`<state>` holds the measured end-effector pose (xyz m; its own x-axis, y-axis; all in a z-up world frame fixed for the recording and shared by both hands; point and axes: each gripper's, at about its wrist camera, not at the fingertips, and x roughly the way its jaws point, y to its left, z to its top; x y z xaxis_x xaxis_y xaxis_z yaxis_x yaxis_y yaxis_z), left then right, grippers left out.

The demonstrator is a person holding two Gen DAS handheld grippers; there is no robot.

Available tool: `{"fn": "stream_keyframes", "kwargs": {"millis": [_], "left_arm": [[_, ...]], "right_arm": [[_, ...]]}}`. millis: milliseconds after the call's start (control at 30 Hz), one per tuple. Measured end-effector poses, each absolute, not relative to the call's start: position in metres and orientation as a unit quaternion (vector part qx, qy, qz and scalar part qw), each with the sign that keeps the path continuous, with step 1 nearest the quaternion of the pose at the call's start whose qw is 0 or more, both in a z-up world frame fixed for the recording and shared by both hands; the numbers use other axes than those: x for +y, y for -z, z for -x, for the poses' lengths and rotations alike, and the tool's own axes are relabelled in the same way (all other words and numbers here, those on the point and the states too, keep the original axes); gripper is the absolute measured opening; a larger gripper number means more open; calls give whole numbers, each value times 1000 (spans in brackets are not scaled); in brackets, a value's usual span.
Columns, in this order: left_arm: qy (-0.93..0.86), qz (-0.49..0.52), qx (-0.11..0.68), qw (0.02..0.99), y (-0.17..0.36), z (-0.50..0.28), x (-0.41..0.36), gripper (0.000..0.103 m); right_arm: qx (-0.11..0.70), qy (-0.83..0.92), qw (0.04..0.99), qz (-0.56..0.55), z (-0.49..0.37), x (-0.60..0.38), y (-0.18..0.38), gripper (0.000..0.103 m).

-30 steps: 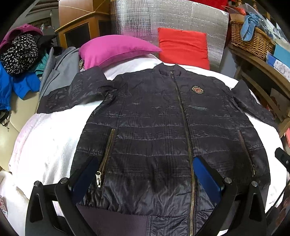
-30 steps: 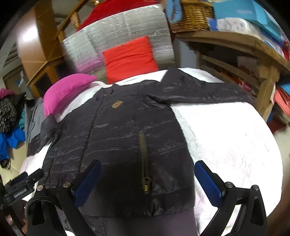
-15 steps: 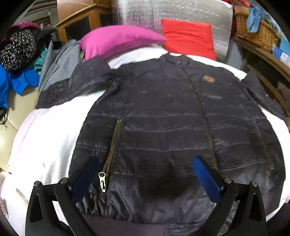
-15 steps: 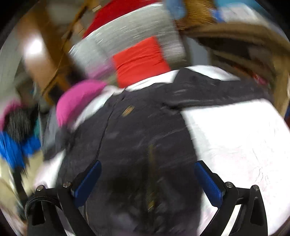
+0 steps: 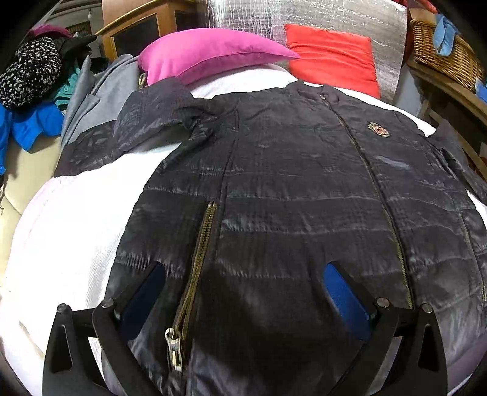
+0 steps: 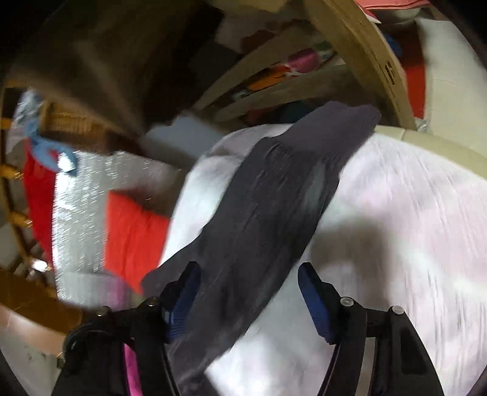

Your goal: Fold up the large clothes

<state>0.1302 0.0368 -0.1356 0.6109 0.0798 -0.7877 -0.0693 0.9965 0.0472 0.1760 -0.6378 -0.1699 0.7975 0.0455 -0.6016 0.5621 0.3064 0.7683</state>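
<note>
Left wrist view: quilted black jacket (image 5: 289,195) spread flat on a white bedcover (image 5: 70,231).
Brass pocket zipper (image 5: 194,274) runs between the left gripper's (image 5: 243,292) wide-apart blue-padded fingers, nearer than before; a glossy pink pillow (image 5: 210,51) and red cushion (image 5: 331,54) lie far. The right gripper (image 6: 248,292), fingers apart, has swung from the hem to straddle the blurred matte sleeve (image 6: 274,219).

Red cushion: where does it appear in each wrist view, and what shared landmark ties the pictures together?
Left wrist: red cushion at upper right, behind the jacket's collar.
Right wrist: blurred red cushion at left of centre, beside the jacket sleeve.
Shared landmark: silver foil panel behind the cushion.
</note>
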Motion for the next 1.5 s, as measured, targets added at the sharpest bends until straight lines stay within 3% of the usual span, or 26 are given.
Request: {"fn": "stream_keyframes", "kwargs": {"millis": [33,100,167,333,500,633,667,700,733,767,867,1000,1200,1367,1500], "left_arm": [[-42,-5,441,896,138,-133,38,103],[-43,1,449,892,147,-137,41,103],[-41,9,454,890,153,-139,45,103],[-37,15,447,894,155,-137,47,103],[-28,31,446,894,151,-129,56,103],[-36,45,442,895,144,-119,69,103],[-39,48,440,896,142,-118,73,103],[-42,51,439,896,141,-117,76,103],[-44,53,438,896,138,-115,79,103],[-46,53,436,897,135,-114,82,103],[-53,47,426,902,125,-112,89,103],[-51,41,422,904,115,-125,85,103],[5,31,425,905,90,-174,41,103],[33,54,432,899,76,-241,5,103],[-2,112,472,875,97,-301,7,103]], "right_arm": [[277,181,762,-556,-183,-641,174,52],[298,202,772,-523,-195,-642,170,23],[319,212,790,-480,-205,-636,163,15],[305,168,876,-335,-245,-563,83,13],[267,40,941,-205,-286,-413,2,13],[276,-63,954,-97,-296,-280,-2,14],[293,-88,949,-76,-297,-252,12,27],[320,-111,939,-65,-299,-231,25,65],[354,-131,924,-57,-301,-211,48,86],[376,-141,915,-51,-300,-200,65,100],[401,-150,900,-78,-281,-202,99,97],[369,-139,906,-151,-248,-252,103,97],[316,-127,875,-344,-216,-344,128,98],[317,-144,868,-355,-207,-350,160,98],[318,-149,861,-367,-201,-358,172,98]]}}
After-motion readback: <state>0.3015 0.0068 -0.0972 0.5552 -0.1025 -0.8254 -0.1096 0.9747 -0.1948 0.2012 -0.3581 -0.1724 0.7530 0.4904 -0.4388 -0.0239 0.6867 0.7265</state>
